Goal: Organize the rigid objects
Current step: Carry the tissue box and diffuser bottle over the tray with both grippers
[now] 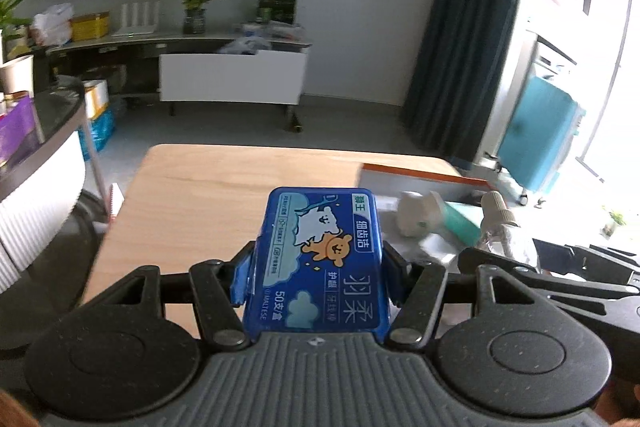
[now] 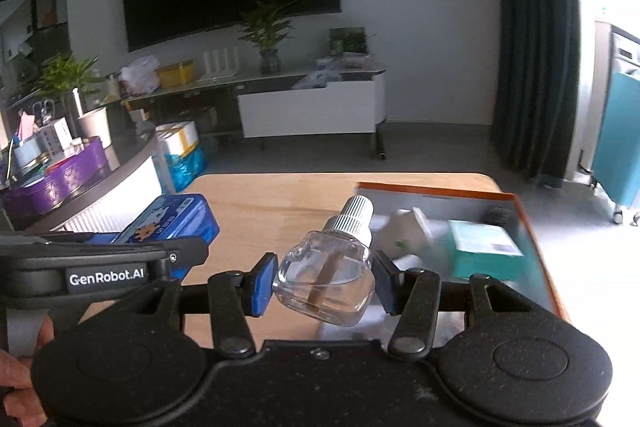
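Observation:
My left gripper (image 1: pixel 318 277) is shut on a blue floss-pick box (image 1: pixel 320 259) with cartoon animals, held above the wooden table (image 1: pixel 208 187). The box also shows in the right wrist view (image 2: pixel 172 219). My right gripper (image 2: pixel 324 279) is shut on a clear glass bottle (image 2: pixel 326 277) with a white ribbed cap and a brown wick, held above the table's near side. The bottle also shows at the right of the left wrist view (image 1: pixel 502 223). An orange-rimmed tray (image 2: pixel 536 239) lies on the table's right part.
In the tray lie a teal box (image 2: pixel 482 253) and a white plastic item (image 2: pixel 402 233). A white counter with a purple container (image 2: pixel 60 179) stands to the left. A TV console with plants (image 2: pixel 312 95) is across the room. A teal suitcase (image 1: pixel 540 135) stands at the right.

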